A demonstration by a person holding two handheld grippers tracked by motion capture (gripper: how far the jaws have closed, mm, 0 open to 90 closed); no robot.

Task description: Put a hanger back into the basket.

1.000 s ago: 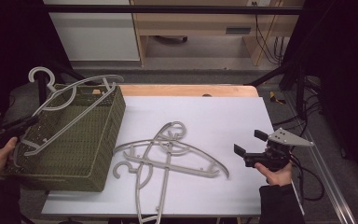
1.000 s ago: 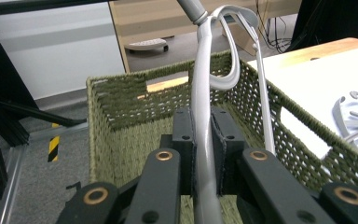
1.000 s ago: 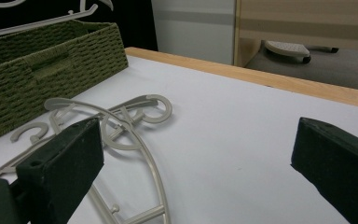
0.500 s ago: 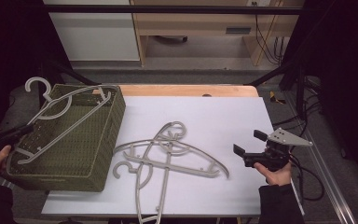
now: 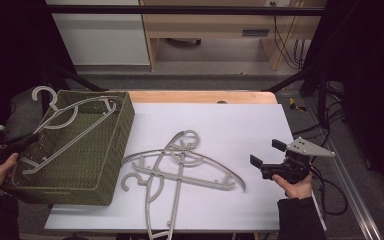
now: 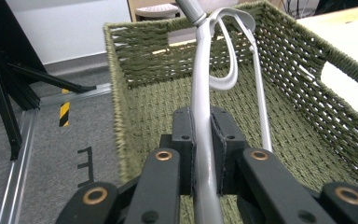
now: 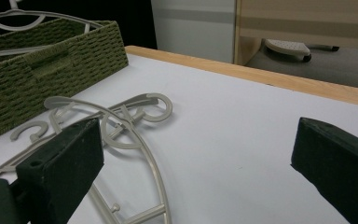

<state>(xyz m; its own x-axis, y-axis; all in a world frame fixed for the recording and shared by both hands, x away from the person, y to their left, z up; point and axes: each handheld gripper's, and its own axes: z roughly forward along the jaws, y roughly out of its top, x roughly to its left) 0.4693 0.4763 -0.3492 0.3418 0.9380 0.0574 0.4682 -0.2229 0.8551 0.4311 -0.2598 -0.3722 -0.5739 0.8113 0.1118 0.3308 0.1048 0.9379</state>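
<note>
A grey plastic hanger [image 5: 70, 127] hangs tilted over the green woven basket [image 5: 107, 170], its hook past the basket's far left corner. My left gripper [image 5: 27, 140] is shut on the hanger's bar at the basket's left edge; in the left gripper view the bar [image 6: 204, 140] runs between the closed pads over the basket [image 6: 168, 93]. Several more grey hangers [image 5: 180, 165] lie tangled on the white tabletop [image 5: 230, 125]. My right gripper [image 5: 267, 154] stands open just right of that pile, low over the table; its view shows the pile [image 7: 121, 126] ahead and to the left.
A wooden strip [image 5: 205, 96] edges the table's far side. Beyond it stand a white cabinet [image 5: 100, 35] and a wooden shelf unit [image 5: 215, 25]. Cables [image 5: 330, 195] trail off the table's right side. Black frame bars cross the top and the corners.
My left gripper has drawn the held hanger leftward and lower over the basket. The right gripper and the hanger pile have stayed put.
</note>
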